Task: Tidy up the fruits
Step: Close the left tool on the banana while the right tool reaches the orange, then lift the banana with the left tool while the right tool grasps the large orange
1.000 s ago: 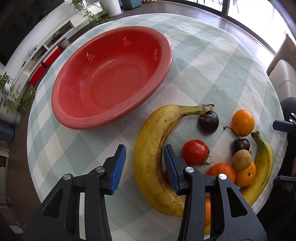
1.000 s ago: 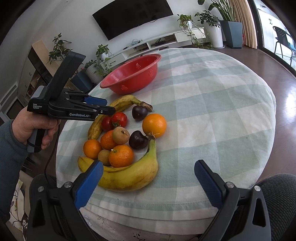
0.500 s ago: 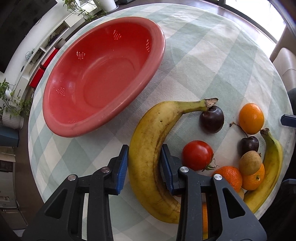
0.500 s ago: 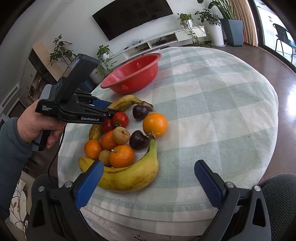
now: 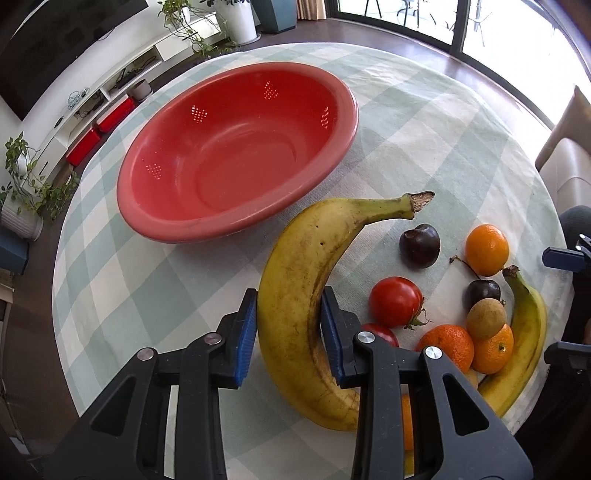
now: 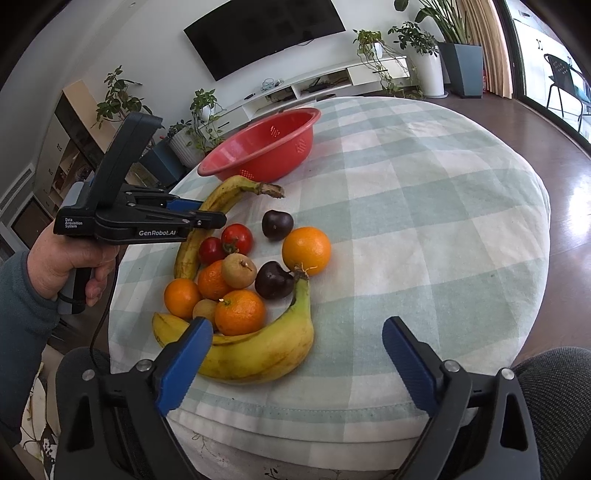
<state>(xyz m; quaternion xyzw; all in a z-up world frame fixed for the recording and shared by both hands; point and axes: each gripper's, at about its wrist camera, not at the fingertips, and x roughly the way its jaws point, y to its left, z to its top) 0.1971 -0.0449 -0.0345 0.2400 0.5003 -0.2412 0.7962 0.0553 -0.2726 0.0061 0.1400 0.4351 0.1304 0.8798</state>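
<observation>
Fruits: mixed pile on the checked tablecloth [image 6: 424,206], lower centre-right in left wrist view, centre-left in right wrist view. Large banana [image 5: 295,295] sits at pile's edge nearest the red colander [image 5: 236,155], stem pointing up-right in left wrist view. Left gripper [image 5: 289,325] clamped on it mid-length; both blue pads flush against the peel, narrow gap filled by the fruit. In right wrist view same gripper [image 6: 212,219] appears at centre-left, held by a hand [image 6: 70,266] w/ a grey-blue sleeve [image 6: 18,325] below it.

Rest of pile, right wrist view: two tomatoes [image 6: 236,238] side by side, two dark plums [image 6: 277,223], big orange [image 6: 306,251], three smaller oranges [image 6: 240,312], two brownish round fruits [image 6: 238,269] among them, type cannot be told. Second banana [image 6: 258,350] curves along pile's lower edge, stem up touching the big orange.

Right gripper [image 6: 295,362] at bottom of its own view, jaws wide and closing, pads not on anything; left pad overlaps the second banana's end in frame, contact not evident.

Colander: upper centre-left in left wrist view, empty, apart from the fruit. Background: TV [image 6: 266,33], low white shelf unit [image 6: 332,81], potted plants [image 6: 432,44].
</observation>
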